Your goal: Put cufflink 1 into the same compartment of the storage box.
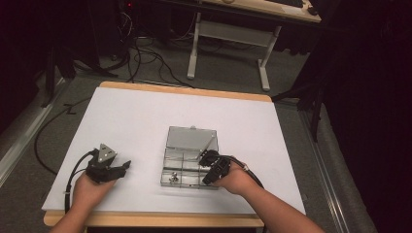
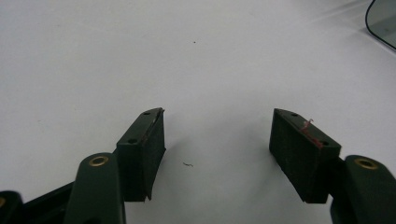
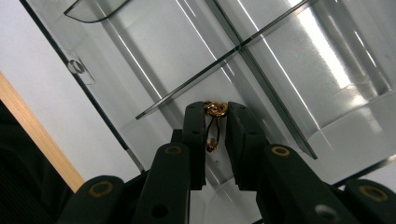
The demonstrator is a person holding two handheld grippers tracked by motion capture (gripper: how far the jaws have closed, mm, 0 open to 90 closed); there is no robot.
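right gripper [image 3: 217, 109] fingers pinch a gold earring [image 3: 215, 110] over the clear box [image 1: 189, 158]; left gripper [image 2: 217, 140] gapes.

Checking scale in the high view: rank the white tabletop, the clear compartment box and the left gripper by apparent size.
1. White tabletop
2. Clear compartment box
3. Left gripper, smaller than the box

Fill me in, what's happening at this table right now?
A person works with tongs in each hand. The right tongs are closed on a small gold trinket above an open clear compartment box. The left tongs are open with nothing in them, low over the white tabletop, away from the box.
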